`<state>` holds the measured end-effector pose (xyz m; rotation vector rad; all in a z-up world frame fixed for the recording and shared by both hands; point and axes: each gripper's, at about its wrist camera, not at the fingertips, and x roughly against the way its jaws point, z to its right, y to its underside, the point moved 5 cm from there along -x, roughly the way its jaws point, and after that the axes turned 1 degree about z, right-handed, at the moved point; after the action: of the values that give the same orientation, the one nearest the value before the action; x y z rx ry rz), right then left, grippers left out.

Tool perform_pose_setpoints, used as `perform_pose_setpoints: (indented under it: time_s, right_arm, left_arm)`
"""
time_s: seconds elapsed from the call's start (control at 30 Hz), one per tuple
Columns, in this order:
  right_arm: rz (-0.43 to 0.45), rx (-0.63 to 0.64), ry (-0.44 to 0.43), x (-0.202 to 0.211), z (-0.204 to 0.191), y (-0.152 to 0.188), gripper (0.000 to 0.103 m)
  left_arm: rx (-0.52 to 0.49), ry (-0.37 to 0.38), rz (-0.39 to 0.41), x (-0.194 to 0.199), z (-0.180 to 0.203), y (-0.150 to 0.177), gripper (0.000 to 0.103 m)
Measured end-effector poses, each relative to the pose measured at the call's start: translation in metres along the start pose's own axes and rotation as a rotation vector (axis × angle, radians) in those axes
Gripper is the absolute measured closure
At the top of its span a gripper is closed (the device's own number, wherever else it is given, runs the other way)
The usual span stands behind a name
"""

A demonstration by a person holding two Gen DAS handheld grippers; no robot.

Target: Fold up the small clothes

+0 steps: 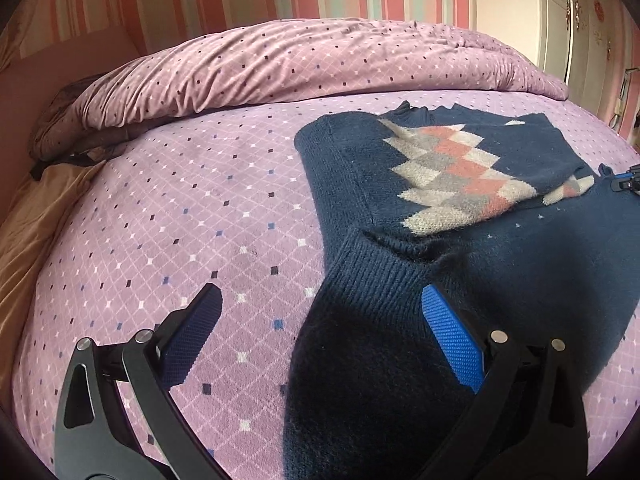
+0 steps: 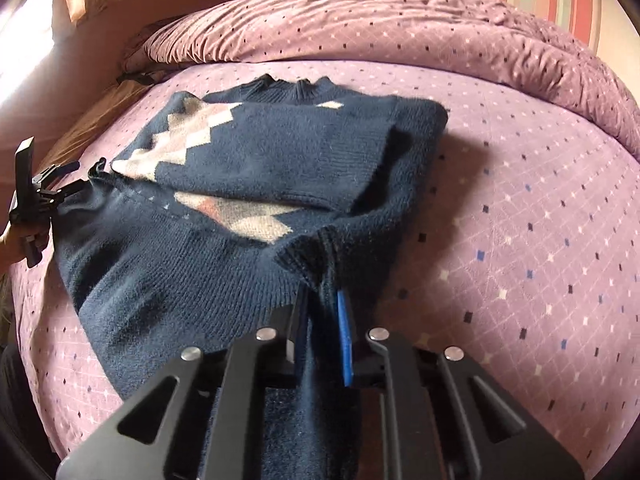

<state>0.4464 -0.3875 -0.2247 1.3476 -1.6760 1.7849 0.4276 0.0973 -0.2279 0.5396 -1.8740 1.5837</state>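
— On the purple bedspread (image 2: 520, 208), where does the sweater (image 2: 224, 168) point?
— Collar toward the duvet (image 2: 400, 28). My right gripper (image 2: 324, 320) is clamped on its hem; my left gripper (image 1: 320, 320) stands spread around a corner.

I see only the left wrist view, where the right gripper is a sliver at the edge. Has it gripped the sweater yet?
Observer: Yes. The right gripper is shut on the sweater's ribbed hem corner, fabric bunched between its pads.
Operator: And how does my left gripper look from there?
Observer: The left gripper is at the opposite hem corner, jaws open, held by a hand at the frame's edge.
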Motion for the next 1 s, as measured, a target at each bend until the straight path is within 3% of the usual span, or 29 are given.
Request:
perform_pose_setpoints:
  time_s: [0.23, 0.37, 0.5, 0.57, 0.6, 0.67, 0.7, 0.73, 0.83, 0.9, 1.0]
  right_arm:
    - [0.024, -0.007, -0.021, 0.009, -0.006, -0.005, 0.090]
    - [0.021, 0.005, -0.030, 0.012, -0.008, -0.009, 0.090]
    - [0.018, 0.015, -0.038, 0.013, -0.009, -0.012, 0.090]
    - [0.019, 0.016, -0.039, 0.011, -0.009, -0.013, 0.090]
    - [0.019, 0.013, -0.041, 0.011, -0.009, -0.013, 0.090]
    - [0.020, 0.008, -0.042, 0.009, -0.009, -0.013, 0.090]
    - [0.020, 0.005, -0.043, 0.008, -0.008, -0.013, 0.090]
    - [0.022, 0.000, -0.046, 0.008, -0.008, -0.013, 0.090]
    - [0.031, -0.008, -0.051, 0.009, -0.009, -0.014, 0.089]
    - [0.039, -0.009, -0.053, 0.011, -0.011, -0.015, 0.089]
    - [0.052, -0.005, -0.053, 0.015, -0.015, -0.015, 0.089]
  left_arm:
    - [-0.038, 0.052, -0.022, -0.008, 0.004, -0.007, 0.005]
    - [-0.117, 0.175, -0.091, -0.020, 0.013, -0.017, 0.007]
    - [-0.199, 0.214, -0.180, -0.038, 0.022, -0.021, 0.008]
    - [-0.197, 0.228, -0.216, -0.046, 0.024, -0.022, 0.013]
    - [-0.203, 0.246, -0.233, -0.049, 0.027, -0.021, 0.019]
    - [-0.215, 0.252, -0.245, -0.053, 0.033, -0.019, 0.042]
    - [-0.229, 0.250, -0.268, -0.056, 0.037, -0.016, 0.060]
    - [-0.247, 0.226, -0.272, -0.058, 0.039, -0.014, 0.066]
    - [-0.208, 0.191, -0.277, -0.061, 0.034, -0.015, 0.082]
    - [-0.175, 0.189, -0.263, -0.058, 0.030, -0.016, 0.087]
    - [-0.201, 0.156, -0.241, -0.051, 0.035, -0.015, 0.092]
